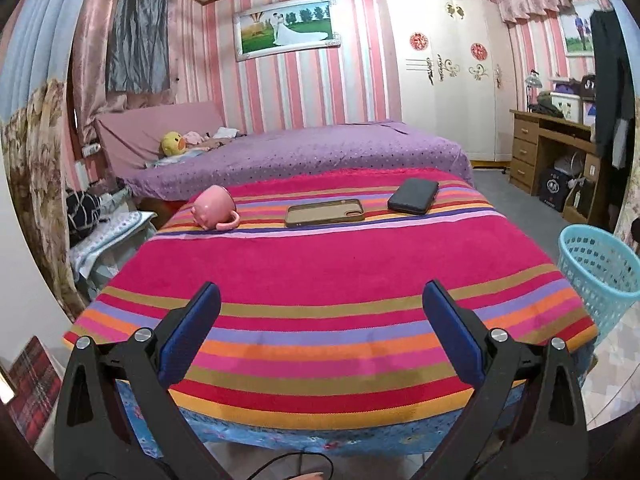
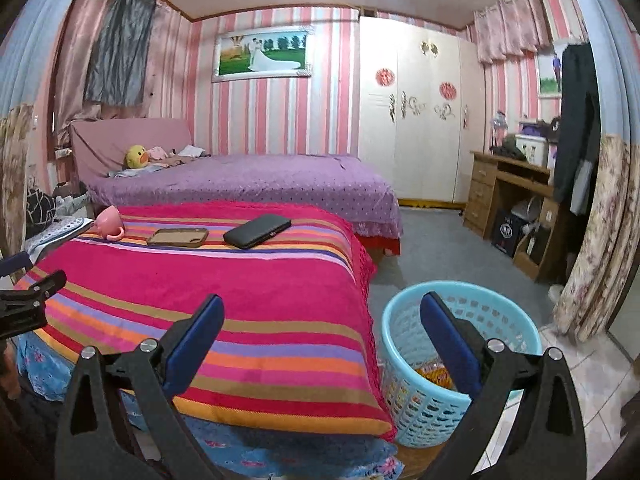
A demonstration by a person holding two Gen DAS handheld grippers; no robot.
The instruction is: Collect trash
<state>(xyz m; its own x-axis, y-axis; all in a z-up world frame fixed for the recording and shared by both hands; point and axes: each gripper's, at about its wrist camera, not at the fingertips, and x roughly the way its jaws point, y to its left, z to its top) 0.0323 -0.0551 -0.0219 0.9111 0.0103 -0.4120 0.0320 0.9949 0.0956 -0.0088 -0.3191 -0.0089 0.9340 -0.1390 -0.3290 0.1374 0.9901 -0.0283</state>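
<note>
Fingers of both grippers stand wide apart and hold nothing: the left gripper [image 1: 320, 320] hangs over the near end of the striped blanket [image 1: 320, 264], while the right gripper [image 2: 320, 324] straddles the blanket's right edge, one blue pad over the cloth and the other over the mouth of the blue basket [image 2: 492, 312]. That blanket covers a counter whose near edge drops to a blue flowered cloth; most of its red middle lies bare, leaving broad room between the fingers and the things at the far end. The basket stands upright on the floor just beside the counter's right side, with yellow-orange scraps [image 2: 436, 376] in its bottom; what they are cannot be told. At the far end, in a row across the counter, lie a black wallet-like case [image 1: 413, 196], a brown phone case [image 1: 325, 213] with its long axis running crosswise, and a pink mug [image 1: 212, 208] tipped on its side, handle toward the camera.
</note>
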